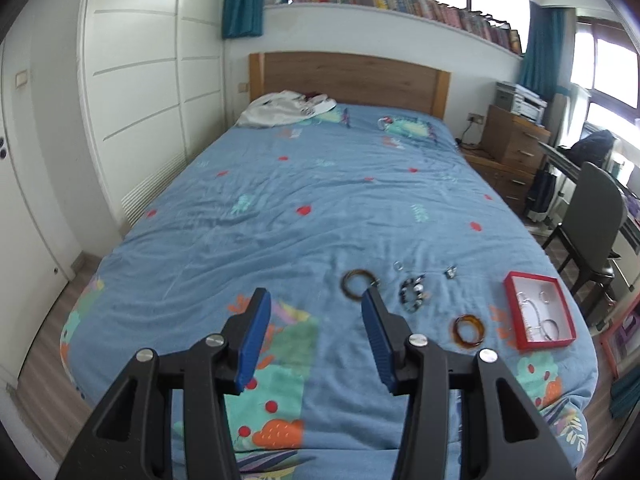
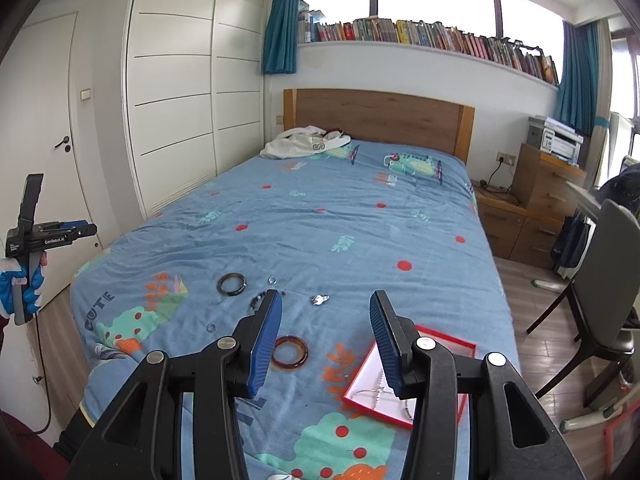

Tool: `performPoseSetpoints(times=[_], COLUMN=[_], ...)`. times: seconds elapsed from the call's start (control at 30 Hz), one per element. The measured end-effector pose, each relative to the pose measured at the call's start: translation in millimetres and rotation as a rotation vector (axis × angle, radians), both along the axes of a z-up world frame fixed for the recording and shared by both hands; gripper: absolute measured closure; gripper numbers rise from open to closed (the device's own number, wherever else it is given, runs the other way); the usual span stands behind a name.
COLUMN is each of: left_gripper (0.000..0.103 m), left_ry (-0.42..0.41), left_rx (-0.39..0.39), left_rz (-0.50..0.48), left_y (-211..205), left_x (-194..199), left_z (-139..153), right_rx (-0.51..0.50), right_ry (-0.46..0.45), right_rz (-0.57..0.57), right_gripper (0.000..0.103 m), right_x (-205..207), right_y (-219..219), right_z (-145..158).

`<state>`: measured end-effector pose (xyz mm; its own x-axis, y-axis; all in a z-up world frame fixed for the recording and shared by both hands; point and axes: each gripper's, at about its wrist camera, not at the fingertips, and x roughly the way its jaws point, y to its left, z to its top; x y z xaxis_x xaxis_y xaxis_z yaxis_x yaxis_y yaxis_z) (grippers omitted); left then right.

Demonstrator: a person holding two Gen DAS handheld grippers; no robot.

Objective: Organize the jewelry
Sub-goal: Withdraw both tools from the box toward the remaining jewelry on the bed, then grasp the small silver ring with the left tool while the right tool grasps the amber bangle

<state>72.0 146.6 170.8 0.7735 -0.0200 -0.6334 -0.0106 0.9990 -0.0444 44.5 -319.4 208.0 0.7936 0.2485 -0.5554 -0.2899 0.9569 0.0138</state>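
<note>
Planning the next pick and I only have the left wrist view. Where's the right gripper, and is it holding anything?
Observer: The right gripper is open and empty, above the near end of the duvet.
Operator: Over what?
Observer: It points between the amber bangle and the red box. One of its fingers hides part of the box.
Operator: Any piece I'm missing?
Observer: A small clear ring lies on the duvet, left of the amber bangle. In your view it is probably behind the left gripper.
</note>
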Motion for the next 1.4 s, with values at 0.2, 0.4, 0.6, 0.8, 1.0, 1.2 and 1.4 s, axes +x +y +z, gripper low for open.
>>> performPoseSetpoints(times=[0.2,0.4,0.6,0.8,1.0,1.2,1.4], left_gripper=[0.058,0.058,0.058,0.058,0.058,0.058,0.058], left_ry=[0.048,0.102,0.178,0.253,0.319,0.377,0.422], left_rx=[-0.019,-0.012,-0.024,-0.016,-0.018,-0.018,-0.022], left_rz=[0.052,0.032,-0.017,-0.091,-0.15,-0.18,-0.204], left_y=[17,2,-23,-59,-90,-109,-120], left_x=[17,38,59,81,105,127,143], left_z=[-32,-67,-113,-161,-201,-234,-260], right_rx=[0.03,0.051,0.061,0.065,0.083,0.08,0.071], right_ry=[0.071,0.139,0.223,0.316,0.405,0.491,0.549], right_rz=[0.024,0.063,0.109,0.14,0.157,0.186,0.203], right_gripper=[0.058,0.057,0.057,0.058,0.057,0.057,0.057], right_x=[23,46,70,96,122,148,170], right_y=[14,35,58,73,88,108,122], right_z=[-32,-66,-107,-151,-194,-238,-271])
